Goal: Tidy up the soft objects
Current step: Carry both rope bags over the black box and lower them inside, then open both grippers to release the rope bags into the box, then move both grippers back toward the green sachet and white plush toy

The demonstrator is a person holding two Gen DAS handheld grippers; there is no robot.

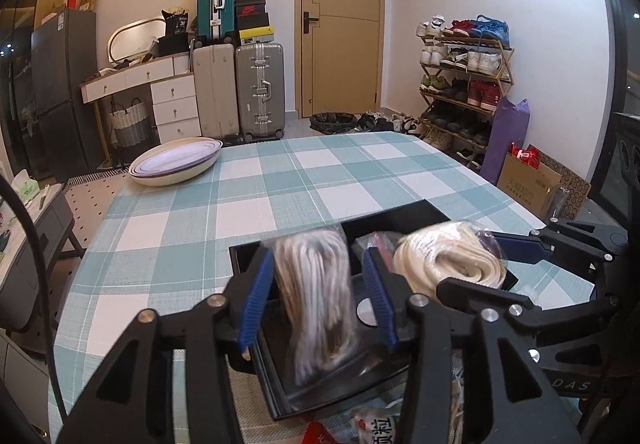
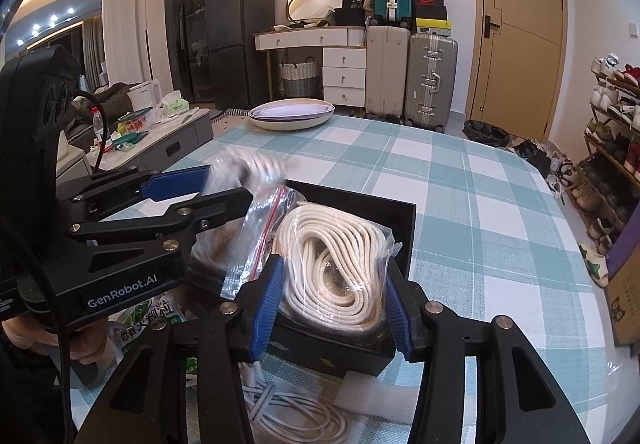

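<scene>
My left gripper is shut on a clear bag of grey-white rope, blurred by motion, over the black box. It shows in the right wrist view with the blurred bag at its tips. My right gripper is shut on a clear bag of coiled cream rope resting in the black box. The right gripper also shows in the left wrist view beside the cream rope.
A stack of oval plates sits at the table's far left on the teal checked cloth. Loose white cord, a foam block and a green printed packet lie at the near edge.
</scene>
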